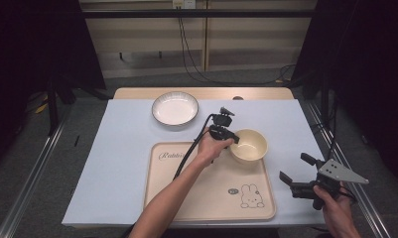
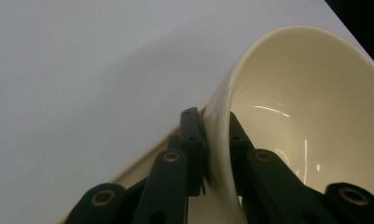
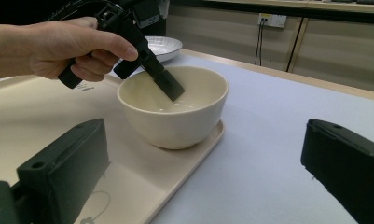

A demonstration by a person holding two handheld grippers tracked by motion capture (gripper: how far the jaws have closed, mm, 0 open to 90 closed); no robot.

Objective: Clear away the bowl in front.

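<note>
The left gripper [image 1: 232, 139] pinched the cream bowl's [image 1: 249, 145] rim, one jaw inside, likely for carrying it; the bowl sat at the tray's [image 1: 176, 198] far right corner. The right gripper [image 1: 295, 177] waited open, empty.

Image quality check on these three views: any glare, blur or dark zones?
High view: table evenly lit, surroundings fall to near black, slightly soft. Left gripper view: cream bowl shows thin glare streaks inside; the near jaws clamping its rim are soft. Right gripper view: its own jaws are blurred in the foreground, bowl and left gripper are sharp, back wall is dim.
</note>
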